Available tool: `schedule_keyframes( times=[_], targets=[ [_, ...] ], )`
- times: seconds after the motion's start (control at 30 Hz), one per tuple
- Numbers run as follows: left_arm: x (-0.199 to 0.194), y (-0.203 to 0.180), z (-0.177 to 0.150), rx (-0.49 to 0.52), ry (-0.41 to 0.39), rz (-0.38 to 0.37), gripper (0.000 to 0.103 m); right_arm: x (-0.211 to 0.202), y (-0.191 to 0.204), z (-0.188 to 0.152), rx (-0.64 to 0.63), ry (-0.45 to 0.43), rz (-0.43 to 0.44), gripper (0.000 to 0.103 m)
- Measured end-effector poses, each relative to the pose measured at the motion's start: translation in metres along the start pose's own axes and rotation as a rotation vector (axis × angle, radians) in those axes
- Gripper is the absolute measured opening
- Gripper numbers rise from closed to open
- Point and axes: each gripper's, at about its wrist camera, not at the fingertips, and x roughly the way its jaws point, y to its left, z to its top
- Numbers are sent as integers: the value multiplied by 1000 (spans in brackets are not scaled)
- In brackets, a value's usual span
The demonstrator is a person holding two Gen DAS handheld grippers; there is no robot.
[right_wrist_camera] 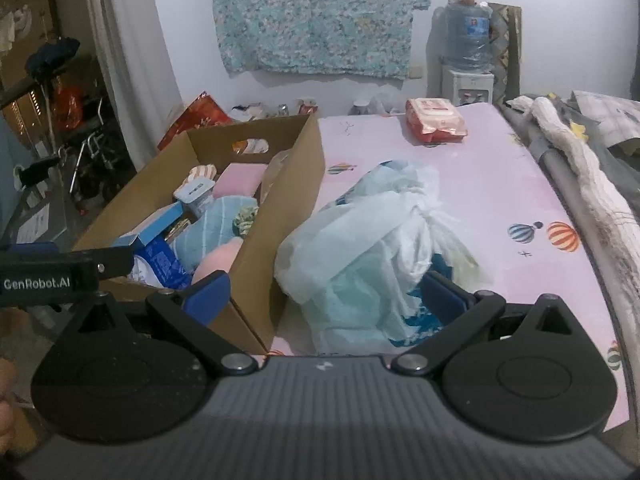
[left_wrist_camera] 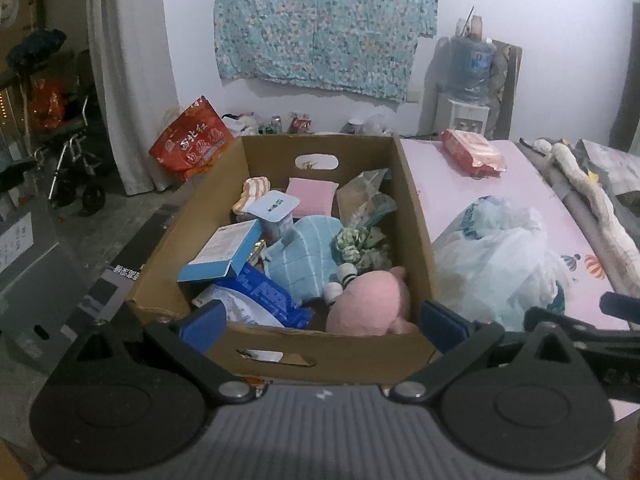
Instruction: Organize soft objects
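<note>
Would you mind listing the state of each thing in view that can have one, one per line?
left gripper: open, empty, facing the box.
right gripper: open, empty, at the plastic bag.
cardboard box: open-topped, filled with mixed items.
yogurt cup: sealed, tilted.
blue carton: flap open.
pink plush toy: lying in the box.
plastic bag: crumpled, lying beside the box.
red wipes pack: closed, flat.

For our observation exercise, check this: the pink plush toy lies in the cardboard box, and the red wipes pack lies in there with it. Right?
Not quite. The pink plush toy is in the cardboard box, but the red wipes pack lies outside it, on the pink mat, as the right wrist view shows.
</note>
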Motion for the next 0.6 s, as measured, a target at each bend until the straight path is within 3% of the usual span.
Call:
schedule_keyframes(
  times=[0.6],
  targets=[
    [29,-6,-3,40,73,26,103,36,4,5,6,86,3,102]
  ],
)
